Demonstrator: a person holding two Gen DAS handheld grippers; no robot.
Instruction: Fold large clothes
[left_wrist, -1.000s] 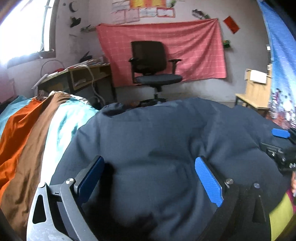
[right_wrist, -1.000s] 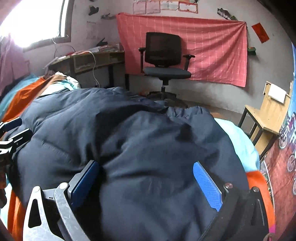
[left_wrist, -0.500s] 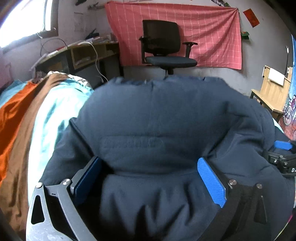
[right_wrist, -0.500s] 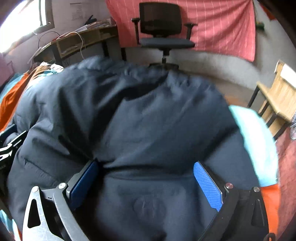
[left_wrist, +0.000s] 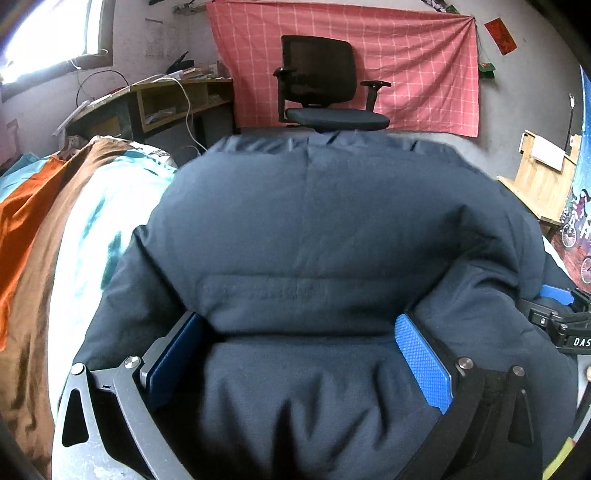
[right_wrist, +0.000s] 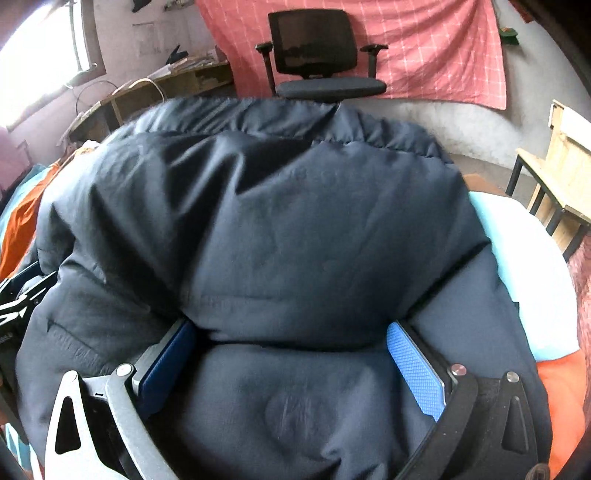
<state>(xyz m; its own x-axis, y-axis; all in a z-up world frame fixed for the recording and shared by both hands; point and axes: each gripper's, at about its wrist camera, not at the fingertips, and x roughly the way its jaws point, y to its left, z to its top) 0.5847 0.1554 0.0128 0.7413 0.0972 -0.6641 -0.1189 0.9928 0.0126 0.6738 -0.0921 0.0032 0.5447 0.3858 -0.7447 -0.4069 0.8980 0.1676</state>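
Note:
A dark navy padded jacket (left_wrist: 314, 221) lies in a thick heap on the bed and fills both views. Its upper folded layer ends in an edge right at the fingertips. My left gripper (left_wrist: 295, 321) stands wide open low over the jacket, and puffy fabric bulges up between its blue pads (left_wrist: 424, 362). My right gripper (right_wrist: 290, 326) is wide open in the same way further right on the jacket (right_wrist: 295, 206). Each gripper shows at the edge of the other's view: the right gripper (left_wrist: 557, 314) and the left gripper (right_wrist: 18, 295).
The bed's teal and white sheet (left_wrist: 92, 229) and an orange and brown cloth (left_wrist: 22, 229) lie to the left. Beyond the bed stand a black office chair (left_wrist: 321, 92), a cluttered desk (left_wrist: 166, 103) and a wooden chair (left_wrist: 535, 177). A red cloth (left_wrist: 406, 66) hangs on the wall.
Both grippers have moved forward and down onto the jacket. A folded layer of the jacket now lies in front of the fingertips, where the surface was flatter before.

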